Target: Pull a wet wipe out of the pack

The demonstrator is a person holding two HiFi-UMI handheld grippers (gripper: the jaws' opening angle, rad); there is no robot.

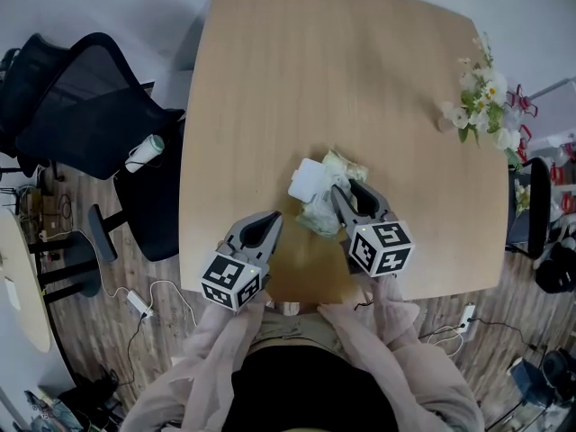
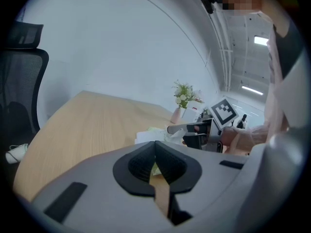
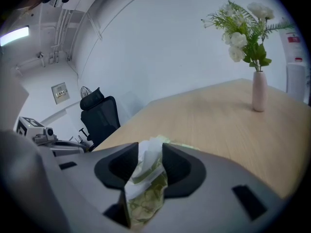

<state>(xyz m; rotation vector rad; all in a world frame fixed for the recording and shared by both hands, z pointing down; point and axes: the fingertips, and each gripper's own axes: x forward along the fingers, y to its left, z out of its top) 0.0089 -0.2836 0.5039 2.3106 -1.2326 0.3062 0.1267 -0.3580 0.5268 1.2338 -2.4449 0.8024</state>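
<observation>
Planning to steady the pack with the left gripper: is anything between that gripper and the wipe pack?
Nothing visible: only bare table separates the left gripper from the wipe pack. The right gripper straddles the pack.

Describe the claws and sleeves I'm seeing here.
The left claw and right claw are grey, tapered shells with black pads. Each carries a cube with black-and-white square markers. The sleeves are loose and pale pinkish-beige. No cables show.
</observation>
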